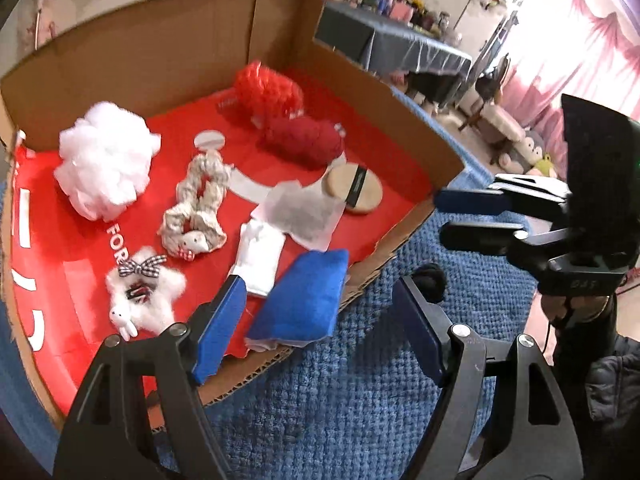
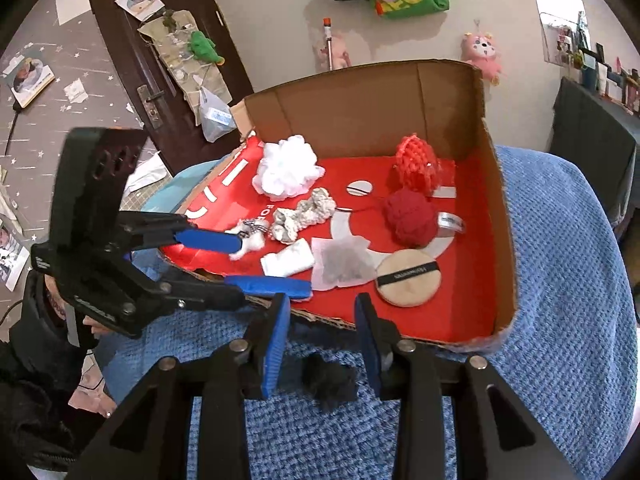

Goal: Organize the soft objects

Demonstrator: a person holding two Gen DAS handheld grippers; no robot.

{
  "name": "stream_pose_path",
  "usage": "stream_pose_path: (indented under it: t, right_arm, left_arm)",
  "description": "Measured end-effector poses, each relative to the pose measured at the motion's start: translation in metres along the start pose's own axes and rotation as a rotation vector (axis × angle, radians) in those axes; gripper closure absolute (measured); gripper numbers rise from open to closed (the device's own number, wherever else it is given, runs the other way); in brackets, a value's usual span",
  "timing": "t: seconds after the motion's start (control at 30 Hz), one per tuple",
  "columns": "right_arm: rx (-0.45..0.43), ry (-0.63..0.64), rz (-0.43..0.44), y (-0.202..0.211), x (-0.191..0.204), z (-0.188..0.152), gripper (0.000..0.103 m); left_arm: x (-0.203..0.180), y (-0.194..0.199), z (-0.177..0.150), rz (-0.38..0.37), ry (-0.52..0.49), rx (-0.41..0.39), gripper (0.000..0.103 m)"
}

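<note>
A shallow cardboard box with a red lining holds several soft items. A folded blue cloth lies on its front edge, between the spread fingers of my left gripper, whose pads do not touch it. Behind it lie a white folded cloth, a fluffy white bunny clip and a beige scrunchie. My right gripper hovers open over a black fluffy piece on the blue blanket, with a gap and nothing between its pads.
Farther back in the box are a white mesh pouf, a red mesh pouf, a dark red knitted ball, a gauze sachet and a round powder puff. Tall cardboard walls close the back and right side.
</note>
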State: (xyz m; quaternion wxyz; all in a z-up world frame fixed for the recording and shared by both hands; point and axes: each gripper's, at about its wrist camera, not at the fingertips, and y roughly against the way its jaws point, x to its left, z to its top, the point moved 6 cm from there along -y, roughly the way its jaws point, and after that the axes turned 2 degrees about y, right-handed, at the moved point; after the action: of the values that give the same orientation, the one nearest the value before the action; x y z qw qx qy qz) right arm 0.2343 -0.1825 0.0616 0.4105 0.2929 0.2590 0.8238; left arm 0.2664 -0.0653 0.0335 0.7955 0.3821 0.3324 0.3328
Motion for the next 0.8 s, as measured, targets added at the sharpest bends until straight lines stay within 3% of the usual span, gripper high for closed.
stream_pose_path:
  t: [0.13,0.23,0.37,0.63,0.8]
  right_arm:
    - [0.013,0.005,0.002,-0.002,-0.002,-0.001,0.064]
    - [0.046,0.010,0.009,-0.007,-0.002,-0.004,0.056]
    - [0.061,0.040,0.034,-0.007,0.006,-0.013,0.035]
    - [0.088,0.025,0.062,-0.011,0.008,-0.029,0.035]
    - [0.085,-0.002,0.079,-0.011,0.004,-0.032,0.035]
  left_arm:
    - [0.007,-0.009,0.000,-0.023,0.026,0.059,0.028]
    - [0.009,-0.016,-0.002,-0.018,0.017,0.094,0.028]
    - [0.010,-0.026,-0.006,-0.041,0.028,0.131,0.028]
    - [0.007,-0.030,-0.002,-0.091,0.058,0.123,0.031]
    - [0.003,-0.029,-0.002,-0.123,0.068,0.121,0.052]
